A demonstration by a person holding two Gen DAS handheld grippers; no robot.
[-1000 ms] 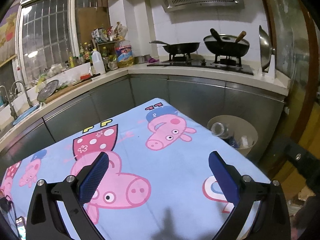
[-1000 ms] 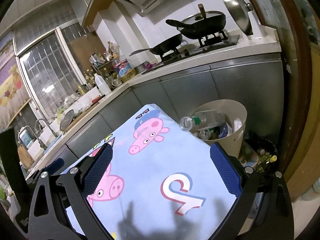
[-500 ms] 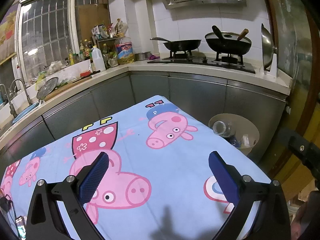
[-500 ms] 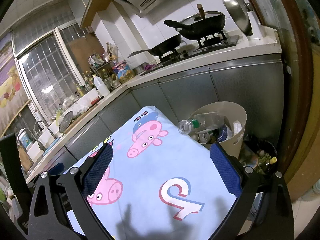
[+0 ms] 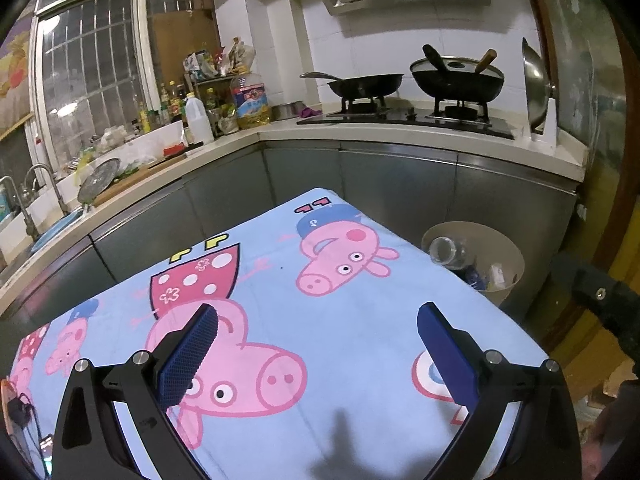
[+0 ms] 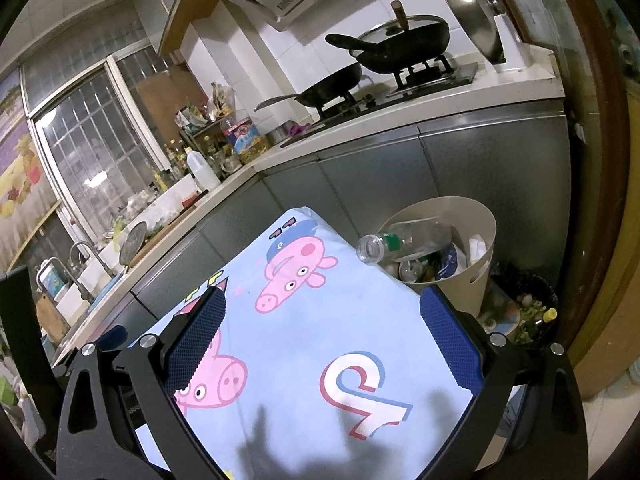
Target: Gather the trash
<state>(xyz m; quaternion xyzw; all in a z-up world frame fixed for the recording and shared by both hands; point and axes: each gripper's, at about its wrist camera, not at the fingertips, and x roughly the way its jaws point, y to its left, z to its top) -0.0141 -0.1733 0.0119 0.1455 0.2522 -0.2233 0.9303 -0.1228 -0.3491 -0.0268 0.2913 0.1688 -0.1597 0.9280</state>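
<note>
Left gripper [image 5: 318, 320] and right gripper [image 6: 322, 314] are held with jaws apart, empty, above the tablecloth [image 6: 320, 332]. Clear bottle [image 6: 400, 242] is seen inside bin [image 6: 482, 236], beside the tablecloth's edge.

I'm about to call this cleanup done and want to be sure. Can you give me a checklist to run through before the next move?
1. Left gripper empty, jaws wide apart: ok.
2. Right gripper empty, jaws wide apart: ok.
3. Blue cartoon-pig tablecloth free of trash where visible: ok.
4. Clear plastic bottle fully inside the beige round bin: not ok, its neck pokes over the rim.
5. Room left in bin: cannot tell.
6. Floor beside bin free of trash: cannot tell.
</note>
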